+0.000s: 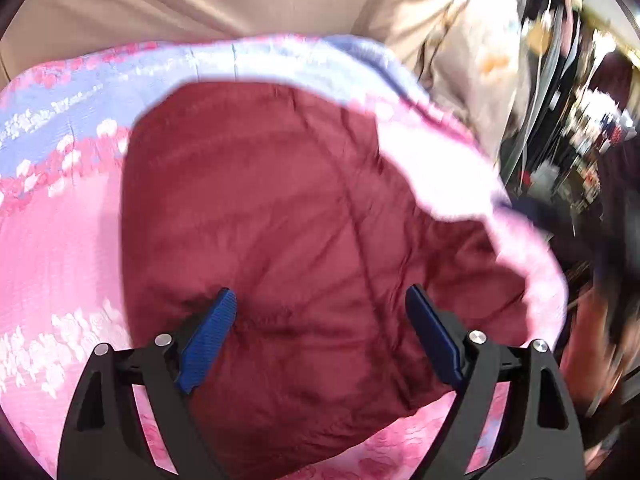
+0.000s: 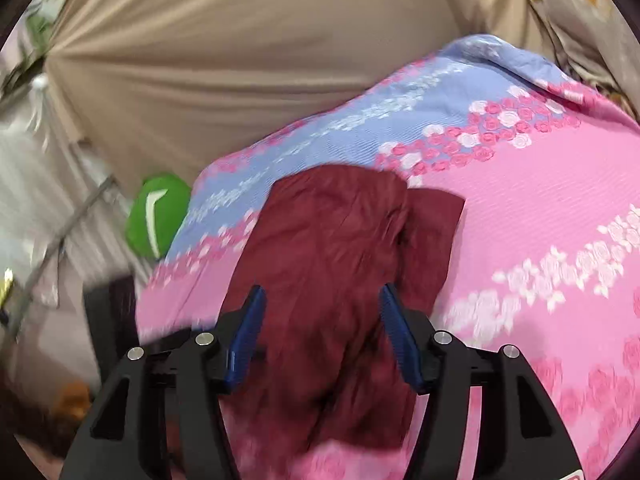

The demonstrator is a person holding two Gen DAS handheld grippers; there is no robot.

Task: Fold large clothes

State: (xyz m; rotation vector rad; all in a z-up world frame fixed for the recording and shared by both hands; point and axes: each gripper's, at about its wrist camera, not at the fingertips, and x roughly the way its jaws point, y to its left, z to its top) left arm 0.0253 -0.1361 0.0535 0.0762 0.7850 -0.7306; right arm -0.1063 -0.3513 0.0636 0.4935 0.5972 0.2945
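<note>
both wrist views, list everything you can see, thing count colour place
maroon garment: one, dark red, crumpled on the bedspread, under both grippers
bedspread: one, pink and lilac-blue with rose print, beneath the garment
beige cloth: one, tan, behind the bedspread
green object: one, green with a white mark, left of the bedspread in the right wrist view; too blurred to identify
clutter: dark, blurred, right edge of the left wrist view
left gripper: black with blue pads, open over the garment
right gripper: black with blue pads, open over the garment

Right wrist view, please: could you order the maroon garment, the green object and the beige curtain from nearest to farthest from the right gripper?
From the right gripper:
1. Maroon garment, between and ahead of the fingers.
2. Green object, to the left.
3. Beige curtain, across the top.
</note>
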